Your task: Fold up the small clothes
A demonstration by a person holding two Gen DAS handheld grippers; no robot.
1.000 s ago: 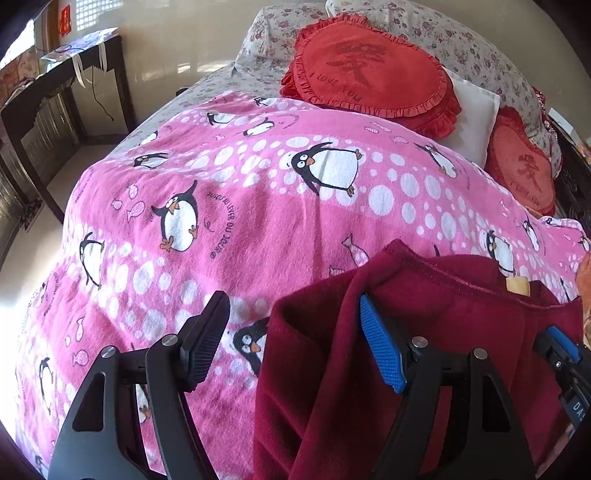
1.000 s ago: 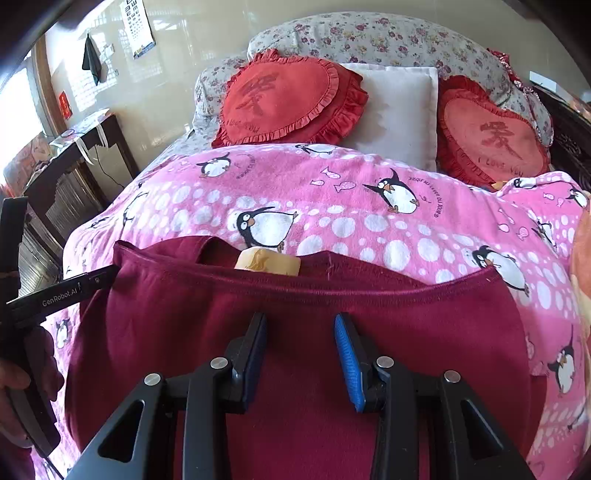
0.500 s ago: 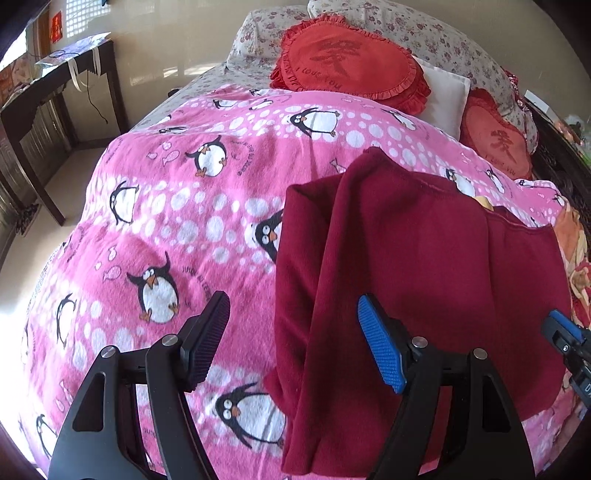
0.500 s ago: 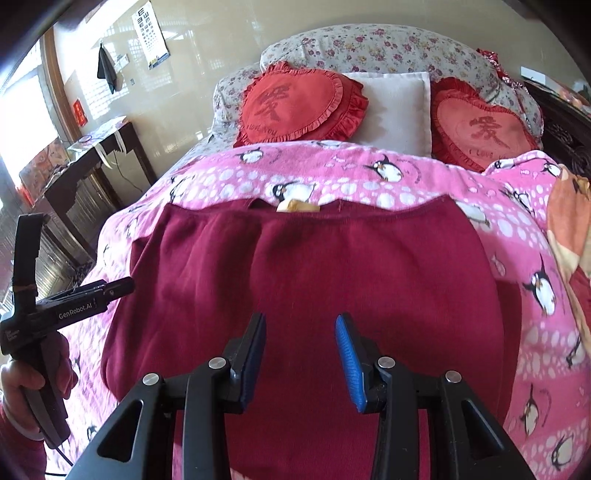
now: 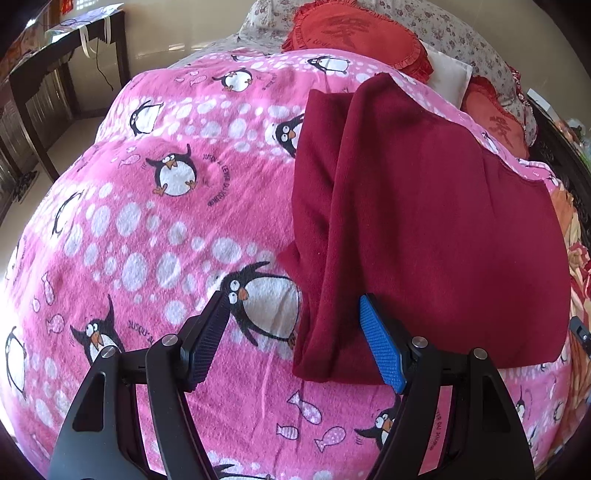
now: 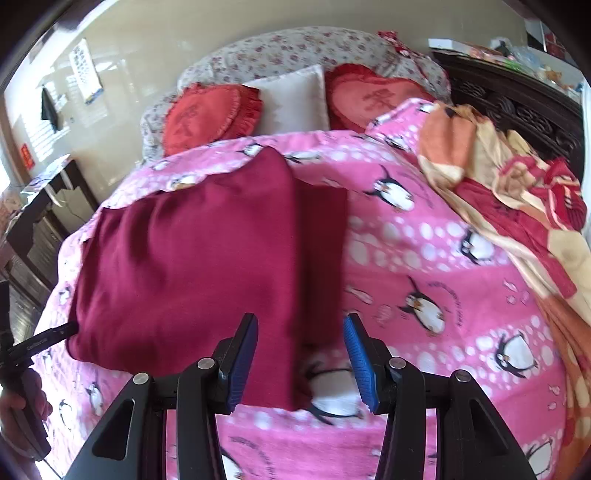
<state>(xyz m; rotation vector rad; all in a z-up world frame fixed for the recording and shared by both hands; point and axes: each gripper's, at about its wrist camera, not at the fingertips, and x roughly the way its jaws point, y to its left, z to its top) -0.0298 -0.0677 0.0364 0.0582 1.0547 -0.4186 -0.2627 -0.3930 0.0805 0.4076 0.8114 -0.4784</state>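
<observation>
Left wrist view: the left gripper (image 5: pixel 291 339) hangs over the pink penguin blanket (image 5: pixel 147 221), its jaws spread wide and pinching nothing; only blanket and the near left edge of the cloth show between the fingers. The dark red garment (image 5: pixel 424 229) lies folded on the blanket to the right, a narrower underlayer sticking out along its left side. Its near edge sits just beyond the blue pad of the right-hand finger (image 5: pixel 380 350). Far off, a red heart cushion (image 5: pixel 354 33) and a white pillow (image 5: pixel 448 74) lean against a floral pillow (image 5: pixel 461 33). A dark table (image 5: pixel 55 55) stands at the far left.

Right wrist view: the right gripper (image 6: pixel 299 363) is over the near right corner of the dark red garment (image 6: pixel 192 266), and its jaws are opening; the corner of the cloth lies between the fingers, but the pads do not press on it. The picture is a little blurred. At the left edge a hand (image 6: pixel 22 402) holds the left gripper, its tip near the garment's near left corner. To the right on the blanket lies a heap of orange and red clothes (image 6: pixel 517 192)
</observation>
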